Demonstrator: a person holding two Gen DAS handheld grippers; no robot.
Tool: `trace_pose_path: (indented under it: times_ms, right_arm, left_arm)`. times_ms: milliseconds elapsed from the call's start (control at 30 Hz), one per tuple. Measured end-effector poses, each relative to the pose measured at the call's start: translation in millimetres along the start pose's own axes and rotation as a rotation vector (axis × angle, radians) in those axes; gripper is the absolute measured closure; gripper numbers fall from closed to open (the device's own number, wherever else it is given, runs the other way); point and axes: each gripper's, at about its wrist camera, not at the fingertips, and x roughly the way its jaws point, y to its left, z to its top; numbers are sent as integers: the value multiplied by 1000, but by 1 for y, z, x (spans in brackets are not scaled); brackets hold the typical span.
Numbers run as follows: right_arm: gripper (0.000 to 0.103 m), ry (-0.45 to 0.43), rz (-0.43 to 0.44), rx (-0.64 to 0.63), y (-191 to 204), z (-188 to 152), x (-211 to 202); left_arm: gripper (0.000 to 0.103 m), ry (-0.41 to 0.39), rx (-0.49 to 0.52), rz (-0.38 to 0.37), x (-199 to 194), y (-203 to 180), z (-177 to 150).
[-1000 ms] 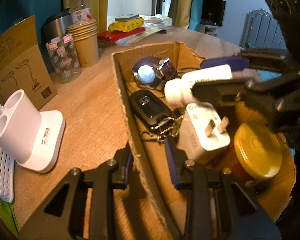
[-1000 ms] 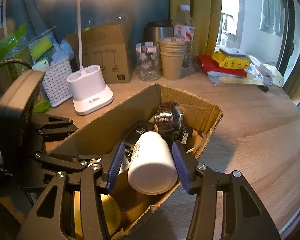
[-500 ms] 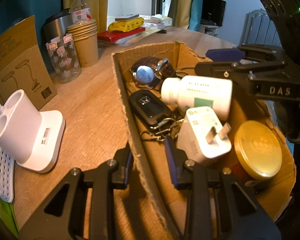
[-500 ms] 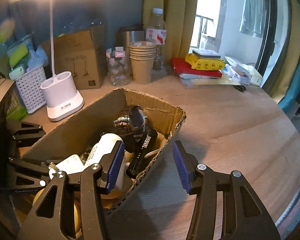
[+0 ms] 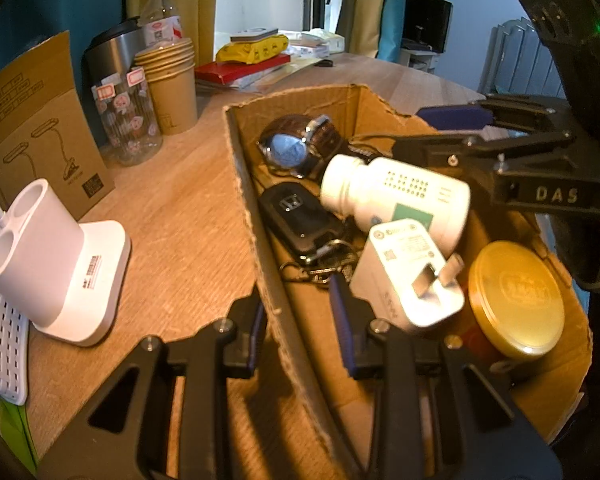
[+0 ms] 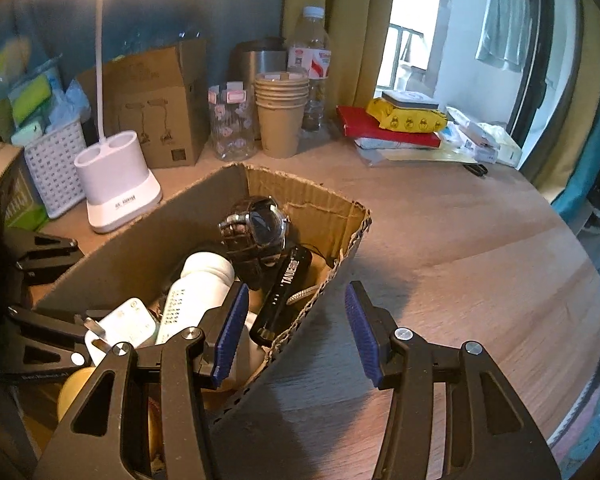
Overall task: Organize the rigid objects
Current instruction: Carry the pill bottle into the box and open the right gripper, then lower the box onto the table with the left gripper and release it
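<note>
A wooden table (image 6: 460, 264) fills both wrist views. On it sits an open cardboard box (image 5: 244, 184), its torn rim running across the middle of each picture.

The left gripper (image 5: 300, 316) straddles the box's near wall at about 6 o'clock in its own view, one blue pad outside and one inside, clenched on the cardboard. The right gripper (image 6: 294, 336) hangs at the box's opposite edge, at 6 o'clock in its view. Its jaws stand apart and released, with nothing between them; the left pad is over the box, the right pad over bare table.

Inside the box, largest first: a white pill bottle (image 5: 396, 200) lies on its side near the middle, cap toward 10 o'clock. A jar with a gold lid (image 5: 516, 300) sits at 4 o'clock. A white plug adapter (image 5: 404, 276) leans against the bottle, prongs up. A wristwatch (image 5: 296, 148) rests at 12 o'clock. A black car key (image 5: 300, 220) with a key ring lies below it. A slim black stick-shaped object (image 6: 288, 284) leans on the far wall.

Outside, at 9 o'clock, stands a white lamp base (image 5: 52, 256). Paper cups (image 5: 172, 80) stand at 11 o'clock.
</note>
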Motion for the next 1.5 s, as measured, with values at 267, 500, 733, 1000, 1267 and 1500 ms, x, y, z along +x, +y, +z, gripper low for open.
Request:
trace_pose_path:
  times_ms: [267,500,733,1000,1267,1500]
  right_arm:
    - [45,-41,28,52,0,0,-17]
    - [39,-35,22,80,4,-7,-19]
    - [39,-31,-3,118,4,-12,-26]
    - [39,-45,-45,155,6,-12,-51]
    - [39,-87,-76,170,11,-10,-82]
    - [39,-125,-100,183,14,-9,-111]
  left_arm:
    - [72,0,0,0,0,0,0]
    - [72,-1,-1,1,0,0,0]
    - [72,-27,1,18,-9,-2,-3]
    - [70,-77,-6,29,-30,-2,-1]
    - [52,-177,-22,1,-70,-10,9]
    - [52,-226,-16,47,-108,-28,21]
